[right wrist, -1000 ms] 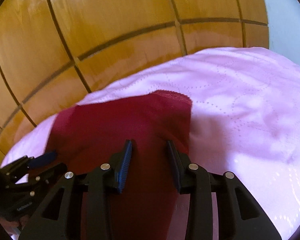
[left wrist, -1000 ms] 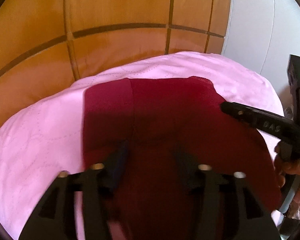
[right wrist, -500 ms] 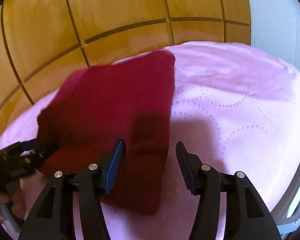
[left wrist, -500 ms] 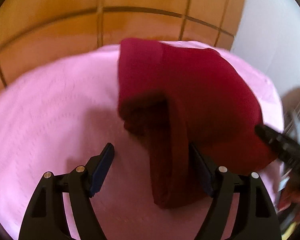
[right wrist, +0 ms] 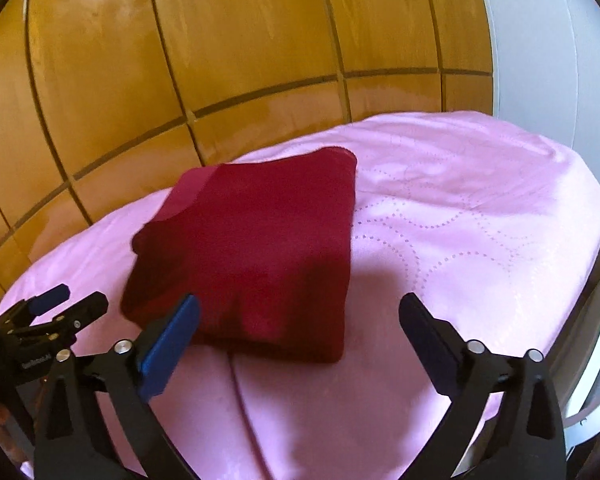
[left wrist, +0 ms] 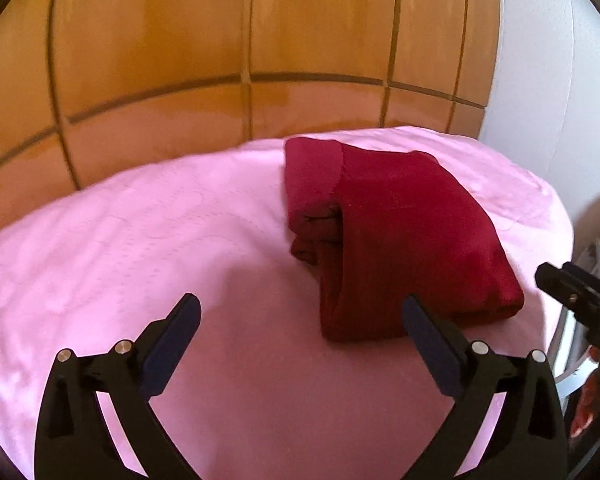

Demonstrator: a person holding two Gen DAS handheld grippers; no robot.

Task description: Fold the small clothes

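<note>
A dark red garment (left wrist: pixel 396 232) lies folded into a thick rectangle on the pink quilted cover (left wrist: pixel 140 232). It also shows in the right wrist view (right wrist: pixel 256 256). My left gripper (left wrist: pixel 300 320) is open and empty, held back from the garment's near left edge. My right gripper (right wrist: pixel 300 320) is open and empty, just in front of the garment's near edge. The right gripper's tip (left wrist: pixel 572 292) shows at the right edge of the left wrist view. The left gripper (right wrist: pixel 56 312) shows at the left edge of the right wrist view.
A glossy wooden panelled headboard (left wrist: pixel 260 48) rises behind the cover. A pale grey wall (right wrist: pixel 548 40) stands at the right. The cover's right edge (right wrist: pixel 592 248) drops off beside a white frame.
Both grippers have let go of the red garment, opened wide and pulled back. The garment now lies folded on the cover.
</note>
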